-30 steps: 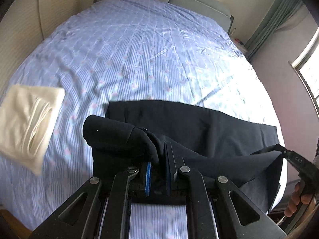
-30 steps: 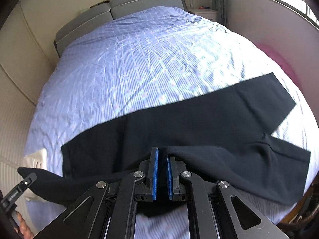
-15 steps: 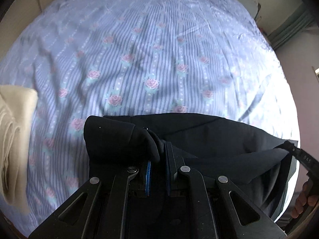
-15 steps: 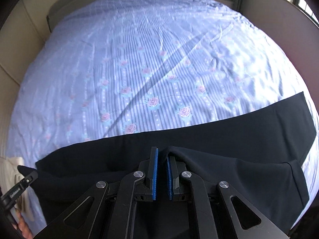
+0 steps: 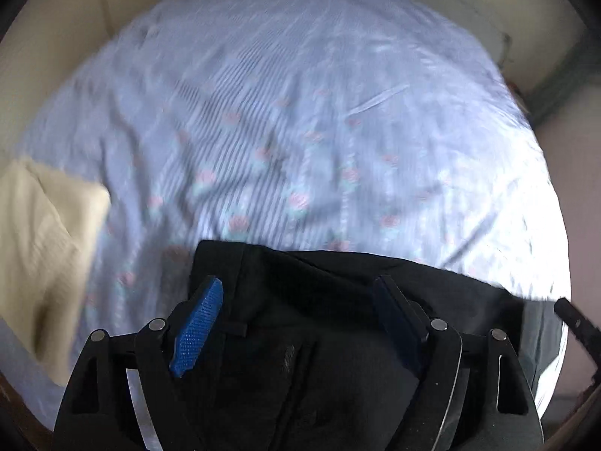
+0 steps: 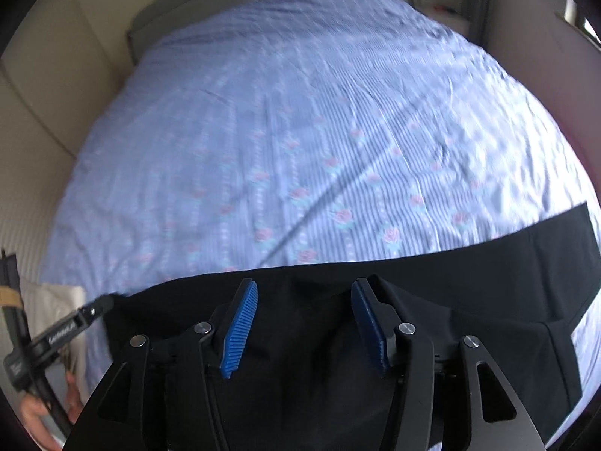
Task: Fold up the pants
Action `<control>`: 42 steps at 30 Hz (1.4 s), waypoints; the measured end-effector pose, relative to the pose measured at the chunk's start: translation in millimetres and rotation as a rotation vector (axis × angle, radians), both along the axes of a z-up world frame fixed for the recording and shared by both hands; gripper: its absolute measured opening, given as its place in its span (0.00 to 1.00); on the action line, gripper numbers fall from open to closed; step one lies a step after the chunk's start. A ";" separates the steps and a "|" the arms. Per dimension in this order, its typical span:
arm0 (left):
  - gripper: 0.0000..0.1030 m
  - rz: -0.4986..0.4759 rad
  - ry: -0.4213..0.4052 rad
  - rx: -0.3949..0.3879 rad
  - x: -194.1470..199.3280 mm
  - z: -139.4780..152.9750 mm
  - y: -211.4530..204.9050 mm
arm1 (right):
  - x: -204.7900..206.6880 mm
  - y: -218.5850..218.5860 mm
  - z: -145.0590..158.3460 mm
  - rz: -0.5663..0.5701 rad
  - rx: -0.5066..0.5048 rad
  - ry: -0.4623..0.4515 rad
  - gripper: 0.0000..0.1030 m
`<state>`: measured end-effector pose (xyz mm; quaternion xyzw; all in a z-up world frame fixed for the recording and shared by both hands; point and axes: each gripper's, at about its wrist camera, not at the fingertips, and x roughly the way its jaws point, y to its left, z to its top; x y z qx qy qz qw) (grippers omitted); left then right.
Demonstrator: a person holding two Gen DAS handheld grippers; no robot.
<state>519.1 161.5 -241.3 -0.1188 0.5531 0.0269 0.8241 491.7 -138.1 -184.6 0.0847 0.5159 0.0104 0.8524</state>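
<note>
While both views blur, left gripper (image 5: pixel 300 323) and right gripper (image 6: pixel 304 323) gape wide, holding nothing, over black pants (image 6: pixel 469 300) lying along the bed (image 5: pixel 300 112) at 6 o'clock; cream cloth (image 5: pixel 41 248), probably folded, at 9.

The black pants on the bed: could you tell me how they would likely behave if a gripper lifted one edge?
The black pants would probably droop limply: they lie flat and creased on the bed sheet. Their layers look thin, so likely light and prone to sliding apart.
</note>
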 end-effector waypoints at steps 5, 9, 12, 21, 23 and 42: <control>0.80 -0.181 -0.073 -0.029 -41.6 42.9 -32.0 | -56.1 -15.8 35.9 0.007 -0.001 -0.035 0.57; 0.80 -0.301 -0.118 -0.037 -84.2 70.3 -66.3 | -101.8 -43.6 54.5 -0.011 -0.010 -0.033 0.57; 0.80 -0.362 -0.152 -0.065 -119.5 88.3 -96.8 | -136.7 -74.1 66.4 -0.051 -0.010 -0.022 0.58; 0.80 -0.480 -0.142 -0.105 -197.8 106.4 -211.7 | -234.0 -184.1 74.7 -0.173 0.015 0.007 0.60; 0.80 -0.497 -0.116 -0.110 -210.4 101.2 -239.9 | -251.8 -211.6 68.3 -0.201 0.018 0.022 0.60; 0.79 -0.630 0.208 0.045 -226.8 -33.1 -448.7 | -374.3 -395.8 -100.9 -0.539 0.304 0.372 0.60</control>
